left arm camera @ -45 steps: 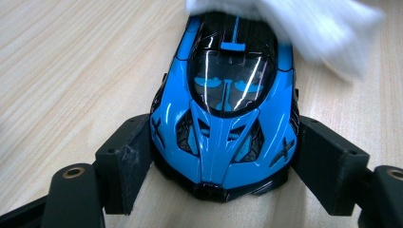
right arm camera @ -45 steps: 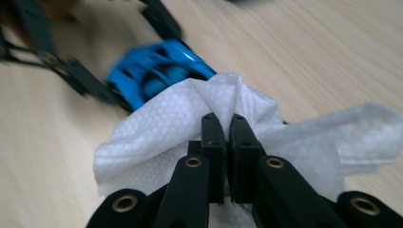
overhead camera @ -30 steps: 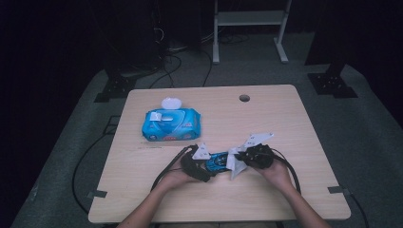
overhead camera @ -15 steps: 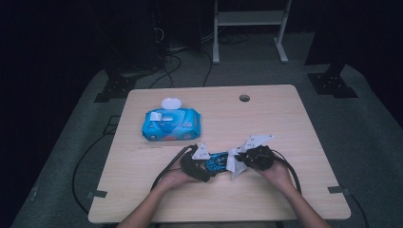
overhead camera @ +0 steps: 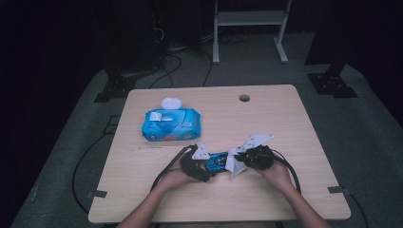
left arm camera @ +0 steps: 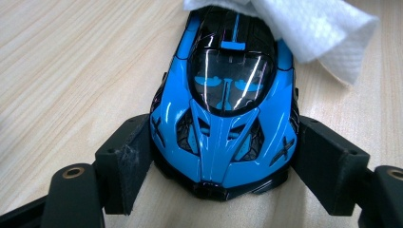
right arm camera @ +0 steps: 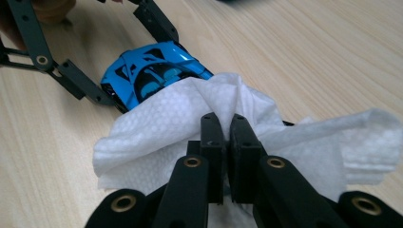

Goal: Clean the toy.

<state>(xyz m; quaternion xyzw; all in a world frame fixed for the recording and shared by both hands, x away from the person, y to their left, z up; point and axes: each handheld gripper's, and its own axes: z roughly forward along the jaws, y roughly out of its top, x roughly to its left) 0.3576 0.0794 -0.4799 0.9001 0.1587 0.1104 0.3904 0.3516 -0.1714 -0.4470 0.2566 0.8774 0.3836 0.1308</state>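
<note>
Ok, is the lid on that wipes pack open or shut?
Open. In the high view the wipes pack has its round white lid flipped back past the far edge, exposing the white opening beneath.

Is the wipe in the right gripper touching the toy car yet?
Touching. In the left gripper view the wipe lies over the car at its far end, no gap; the right gripper view shows the wipe, pinched by the right gripper, draped on it.

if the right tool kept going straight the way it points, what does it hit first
Most likely the blue toy car: the right tool, shut on the white wipe, points at it, the wipe already draped over its near end.
</note>
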